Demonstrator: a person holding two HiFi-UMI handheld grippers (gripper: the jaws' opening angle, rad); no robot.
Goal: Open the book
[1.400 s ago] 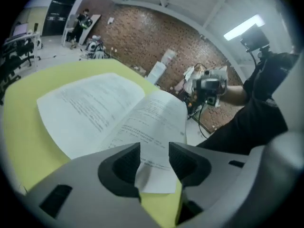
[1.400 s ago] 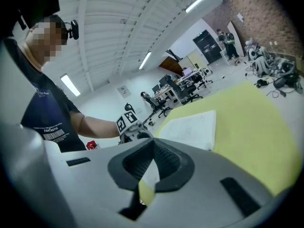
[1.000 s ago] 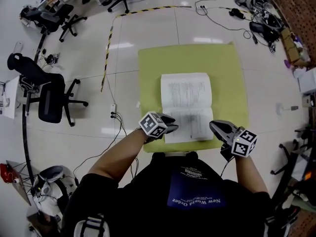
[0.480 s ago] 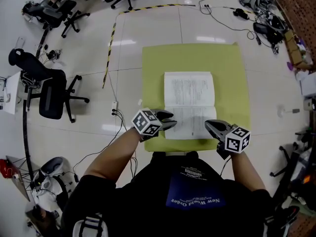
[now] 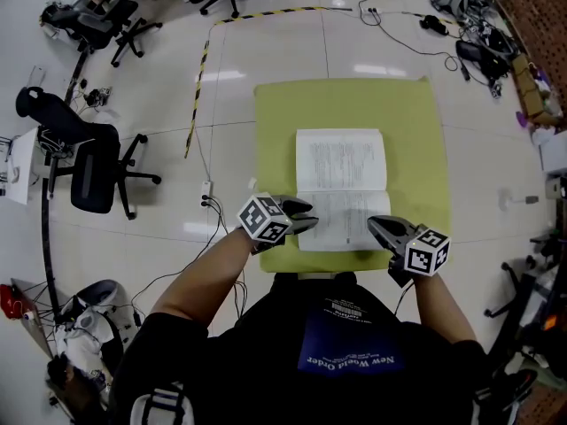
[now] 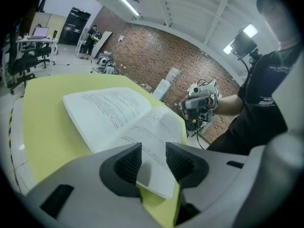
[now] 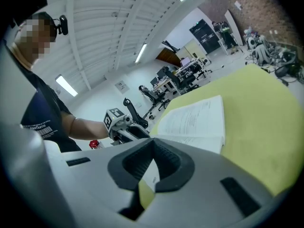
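The book (image 5: 342, 187) lies open on the yellow mat (image 5: 416, 149) on the floor (image 5: 266, 51), its near edge between the left gripper (image 5: 310, 216), jaws apart and empty, and the right gripper (image 5: 373, 223), jaws closed together.

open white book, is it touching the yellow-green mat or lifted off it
Touching. The left gripper view shows the open white book resting flat on the yellow-green mat, no gap under its edge; the head view agrees.
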